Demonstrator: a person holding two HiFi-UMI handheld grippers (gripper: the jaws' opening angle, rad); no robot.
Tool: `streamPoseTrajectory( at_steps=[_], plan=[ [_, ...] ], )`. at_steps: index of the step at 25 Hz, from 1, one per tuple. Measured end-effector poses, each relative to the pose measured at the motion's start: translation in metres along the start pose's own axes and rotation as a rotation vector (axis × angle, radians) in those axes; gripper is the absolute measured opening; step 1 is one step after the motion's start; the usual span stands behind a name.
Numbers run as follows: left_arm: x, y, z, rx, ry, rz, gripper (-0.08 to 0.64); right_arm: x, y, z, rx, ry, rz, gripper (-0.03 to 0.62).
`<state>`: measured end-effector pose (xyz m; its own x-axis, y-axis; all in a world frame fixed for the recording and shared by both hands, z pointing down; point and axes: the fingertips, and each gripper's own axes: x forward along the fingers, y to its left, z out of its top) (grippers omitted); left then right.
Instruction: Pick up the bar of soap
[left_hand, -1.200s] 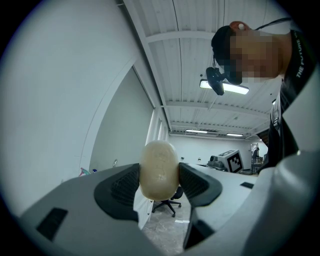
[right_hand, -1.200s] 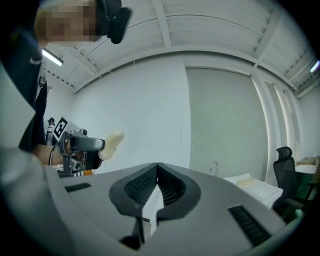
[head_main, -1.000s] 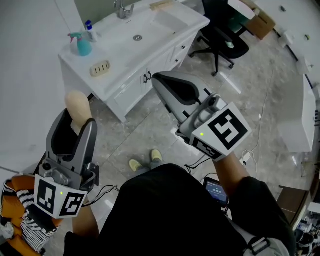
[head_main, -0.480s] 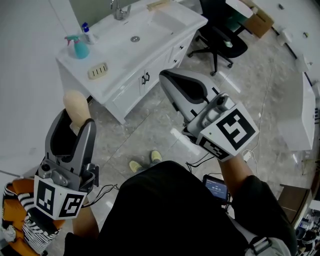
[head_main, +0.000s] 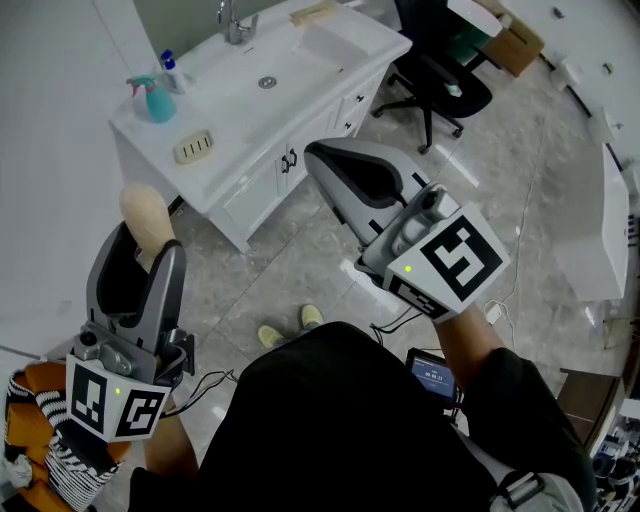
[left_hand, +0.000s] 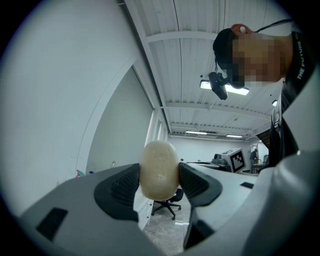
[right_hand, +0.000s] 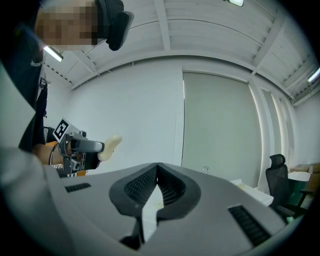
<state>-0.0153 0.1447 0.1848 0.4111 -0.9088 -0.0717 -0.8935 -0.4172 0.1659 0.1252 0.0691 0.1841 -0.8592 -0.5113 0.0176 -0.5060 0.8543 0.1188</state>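
Observation:
A cream oval bar of soap sticks up from between the jaws of my left gripper, which is shut on it and held in the air at the left, well clear of the washstand. The left gripper view shows the soap squeezed between both ribbed pads. My right gripper hovers at the centre, in front of the cabinet doors, with its jaws shut on nothing. In the right gripper view the left gripper and the soap appear at the left.
A white washstand stands ahead with a sink drain, a tap, a teal spray bottle and a slotted soap dish. A black office chair stands to its right. My feet are on the marble floor.
The right gripper rose and went right, then came back left and a little higher than at first. The left gripper, still holding the soap, dropped slightly.

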Motion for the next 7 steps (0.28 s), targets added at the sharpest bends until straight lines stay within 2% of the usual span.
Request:
streamPoseTrajectory(
  at_steps=[7],
  plan=[
    [0.0003,-0.0010,0.0021,0.001,-0.002,0.004,0.264,0.0005,0.0027,0.0023,0.011,-0.002,0.012,0.008]
  ],
)
